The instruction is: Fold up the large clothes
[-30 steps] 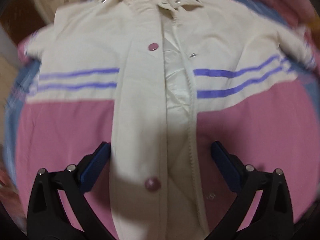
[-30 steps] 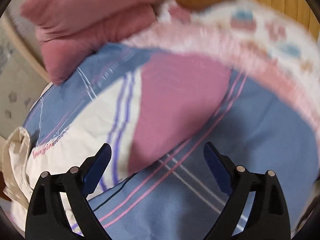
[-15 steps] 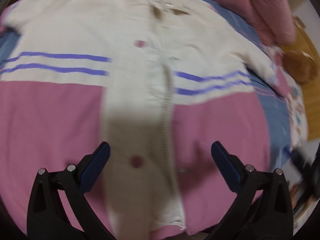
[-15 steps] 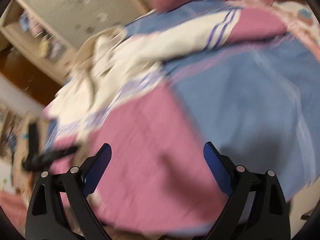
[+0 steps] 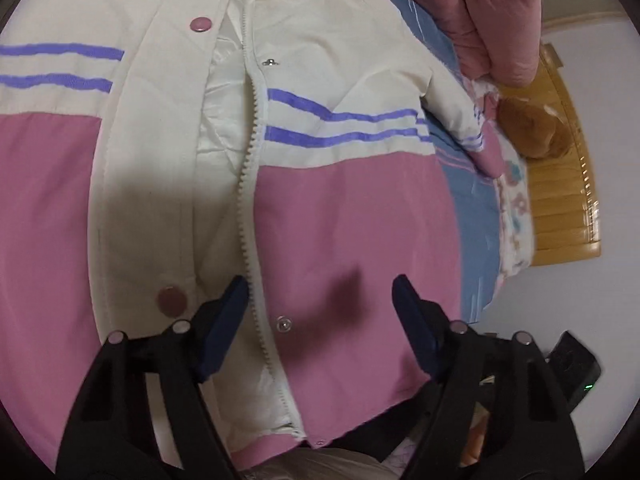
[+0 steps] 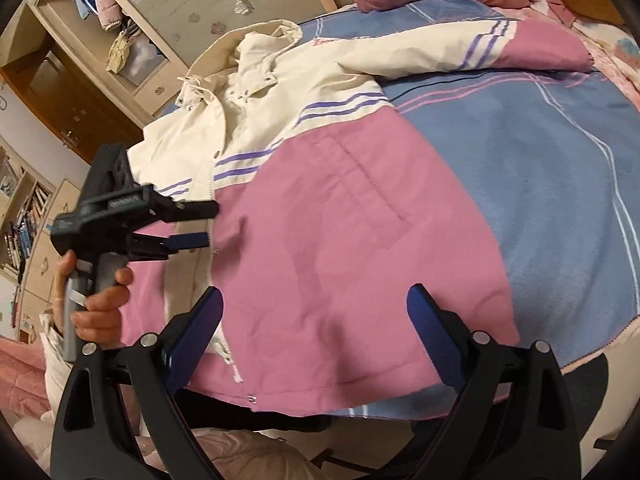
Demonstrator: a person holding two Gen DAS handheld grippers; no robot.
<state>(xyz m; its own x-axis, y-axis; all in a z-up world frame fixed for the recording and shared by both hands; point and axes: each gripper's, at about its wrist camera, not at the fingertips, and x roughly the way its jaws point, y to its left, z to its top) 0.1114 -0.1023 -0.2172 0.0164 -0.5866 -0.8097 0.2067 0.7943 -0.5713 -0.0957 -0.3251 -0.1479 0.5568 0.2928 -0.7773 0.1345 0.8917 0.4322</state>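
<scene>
A cream and pink jacket (image 5: 340, 220) with purple stripes lies front up and unzipped on a blue blanket (image 6: 540, 160). My left gripper (image 5: 320, 292) hovers over its lower front. Its jaws are closing, and the zipper edge and pink panel lie below the gap, not pinched. In the right wrist view the left gripper (image 6: 208, 224) shows at the left, held by a hand (image 6: 100, 304) above the jacket (image 6: 340, 220). My right gripper (image 6: 316, 304) stands open over the pink panel near the hem, with nothing between its fingers. One sleeve (image 6: 520, 48) stretches toward the far right.
Pink pillows (image 5: 492, 12) and a brown plush toy (image 5: 528, 128) lie at the head of the bed by a wooden headboard (image 5: 564, 184). A black device (image 5: 572, 364) sits on the floor. A wardrobe and shelves (image 6: 80, 60) stand beyond the bed.
The left view has swung right along the jacket front, and its jaws have narrowed. The right gripper has swept from the sleeve to the jacket's lower pink panel.
</scene>
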